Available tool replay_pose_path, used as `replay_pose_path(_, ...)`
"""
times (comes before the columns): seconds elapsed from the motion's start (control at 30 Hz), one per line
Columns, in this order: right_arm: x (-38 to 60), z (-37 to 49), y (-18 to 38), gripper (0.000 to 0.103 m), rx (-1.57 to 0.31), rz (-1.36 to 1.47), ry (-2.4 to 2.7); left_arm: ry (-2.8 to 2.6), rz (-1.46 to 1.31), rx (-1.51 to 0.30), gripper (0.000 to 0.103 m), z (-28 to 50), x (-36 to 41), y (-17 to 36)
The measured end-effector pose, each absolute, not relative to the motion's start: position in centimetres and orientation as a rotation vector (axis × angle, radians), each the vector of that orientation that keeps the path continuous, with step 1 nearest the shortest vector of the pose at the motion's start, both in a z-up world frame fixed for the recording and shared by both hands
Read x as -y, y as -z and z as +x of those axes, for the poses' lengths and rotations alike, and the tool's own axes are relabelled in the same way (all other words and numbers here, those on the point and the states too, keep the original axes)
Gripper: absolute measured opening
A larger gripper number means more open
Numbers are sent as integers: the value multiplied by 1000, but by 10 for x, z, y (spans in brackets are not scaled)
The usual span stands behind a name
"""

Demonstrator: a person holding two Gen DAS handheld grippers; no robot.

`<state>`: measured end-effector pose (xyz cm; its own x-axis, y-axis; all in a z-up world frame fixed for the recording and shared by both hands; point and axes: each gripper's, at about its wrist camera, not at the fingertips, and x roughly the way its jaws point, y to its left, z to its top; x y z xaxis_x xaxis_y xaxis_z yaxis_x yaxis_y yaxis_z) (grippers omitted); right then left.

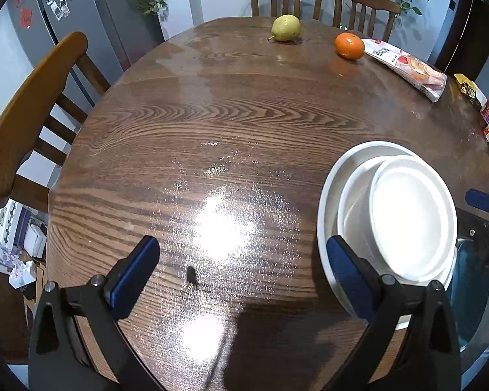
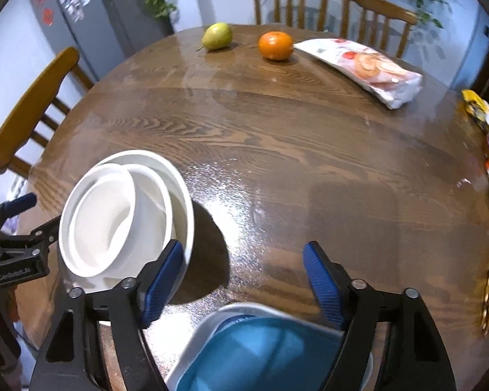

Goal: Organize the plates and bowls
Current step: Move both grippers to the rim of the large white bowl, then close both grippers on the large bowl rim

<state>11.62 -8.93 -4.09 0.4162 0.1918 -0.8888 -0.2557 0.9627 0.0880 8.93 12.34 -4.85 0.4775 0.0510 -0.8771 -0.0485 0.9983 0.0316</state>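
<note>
Wood-grain bench [image 1: 212,123] with chairs pushed in around it fills both my views. On its near edge sits the white stack [image 1: 388,218]: a wide plate at the bottom, a bowl in it, and a smaller bowl resting tilted inside that. It lies between my two hands, just right of my left fingers [image 1: 241,273] and just left of my right fingers [image 2: 243,285]. Both pairs are spread wide with nothing between them. My right pair's left pad sits against the plate's rim or just before it; I cannot tell which. Only the right view shows a blue-and-white dish [image 2: 260,352] right under that hand, probably the next piece for the stack, so the right hand is nearer. Farther off lie a pear [image 1: 286,28], an orange [image 1: 349,45] and a snack packet [image 1: 407,68].
</note>
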Motion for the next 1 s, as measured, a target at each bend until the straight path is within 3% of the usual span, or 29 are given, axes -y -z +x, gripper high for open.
replay_pose_path(0.17, 81, 125, 41, 68, -1154, -122, -318, -54, 32, -1062, 95, 91, -119, 47)
replay_pose_path(0.23, 78, 123, 41, 45, -1163, -100, -366, -42, 33, -1057, 86, 91, -117, 45)
replay_pose_path(0.33, 75, 120, 41, 29, -1165, -59, -409, -18, 28, -1048, 69, 91, -114, 43)
replay_pose_path(0.43, 74, 117, 42, 14, -1171, 3, -458, 0, 11, -1049, 63, 94, -112, 43)
replay_pose_path(0.67, 77, 116, 45, 14, -1164, 66, -461, 62, -67, -1066, 42, 98, -112, 45)
replay_pose_path(0.73, 77, 115, 45, 14, -1160, 74, -456, 86, -51, -1059, 21, 96, -104, 43)
replay_pose_path(0.83, 78, 113, 45, 14, -1149, 88, -446, 106, -16, -1047, 2, 94, -90, 42)
replay_pose_path(1.0, 81, 112, 46, 14, -1138, 118, -443, 92, -20, -1043, 2, 98, -90, 43)
